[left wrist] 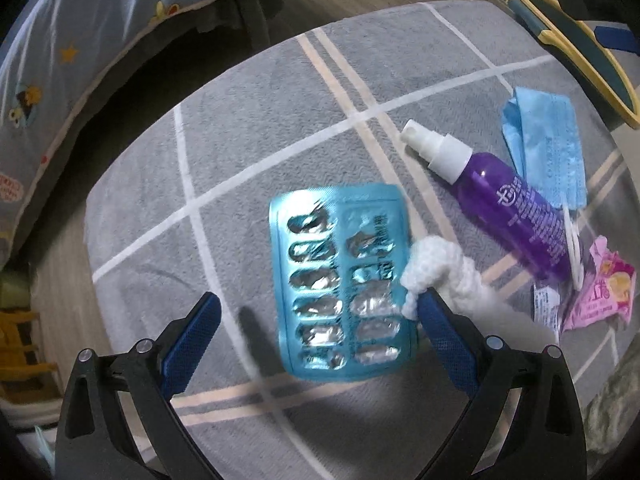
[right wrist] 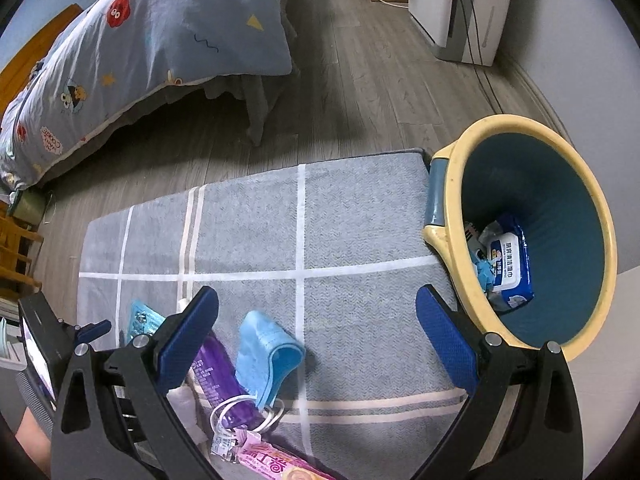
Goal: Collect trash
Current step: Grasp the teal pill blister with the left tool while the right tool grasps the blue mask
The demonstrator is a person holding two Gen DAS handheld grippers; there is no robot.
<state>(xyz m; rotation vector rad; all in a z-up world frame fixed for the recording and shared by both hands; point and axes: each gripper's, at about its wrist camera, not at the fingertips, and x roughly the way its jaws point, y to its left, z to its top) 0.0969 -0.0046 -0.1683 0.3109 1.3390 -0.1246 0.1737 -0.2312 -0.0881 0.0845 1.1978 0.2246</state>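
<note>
while both grippers gape | blister pack (left wrist: 340, 284) lies between left gripper (left wrist: 320, 312) fingers

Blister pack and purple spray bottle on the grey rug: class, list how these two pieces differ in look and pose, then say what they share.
The blister pack is a flat teal sheet with crushed foil pockets; the purple spray bottle is a round tube with a white nozzle. The blister pack lies between the open fingers of the left gripper; the spray bottle lies further right, beside a blue face mask. Both rest on the grey rug.
</note>
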